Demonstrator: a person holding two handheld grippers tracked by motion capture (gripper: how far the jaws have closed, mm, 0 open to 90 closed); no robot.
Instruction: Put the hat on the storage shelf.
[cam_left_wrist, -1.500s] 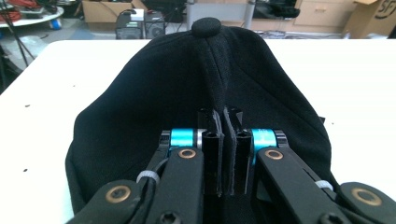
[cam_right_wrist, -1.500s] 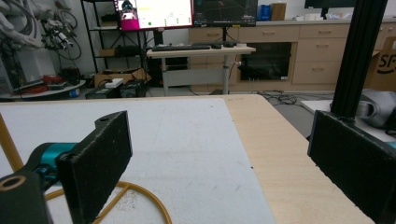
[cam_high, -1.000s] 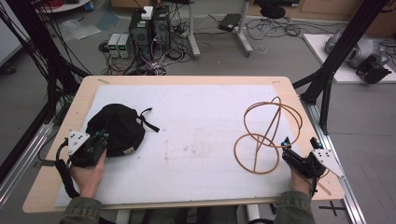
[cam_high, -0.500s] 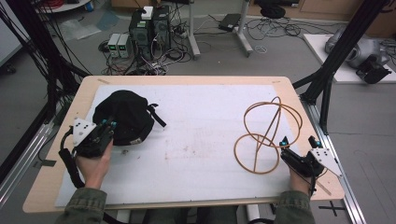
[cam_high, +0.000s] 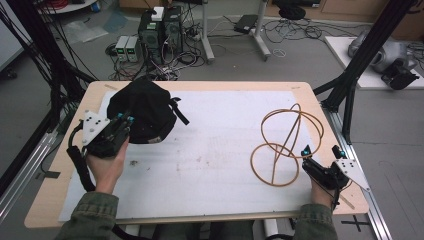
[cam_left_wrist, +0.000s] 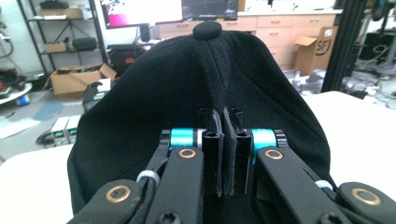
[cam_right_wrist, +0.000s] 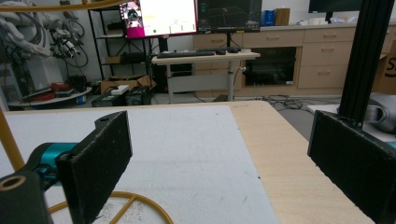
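At the upper left of the high view, the black fabric cap with a button on its crown hangs lifted off the white sheet covering the table, pinched by the left gripper. Its jaws are pressed together on a fold of the cap's cloth; in the left gripper view the cap rises straight ahead of the jaws, crown button at top centre, the pinched seam running up the middle of the frame. So the cap sits directly beyond and above the left gripper's tips, its bulk toward the top of the high view and its strap trailing to the right.

Far across at the lower right stands the thin orange-brown wire stand of hoops, upright, its base ring flat on the sheet. The right gripper rests just beside that base ring, jaws spread wide and holding nothing; the right gripper view shows bare sheet between its pads.

The stand lies well apart from the cap, to its right and lower in the frame, so carrying the cap there would likely mean a long sideways sweep by the left hand.
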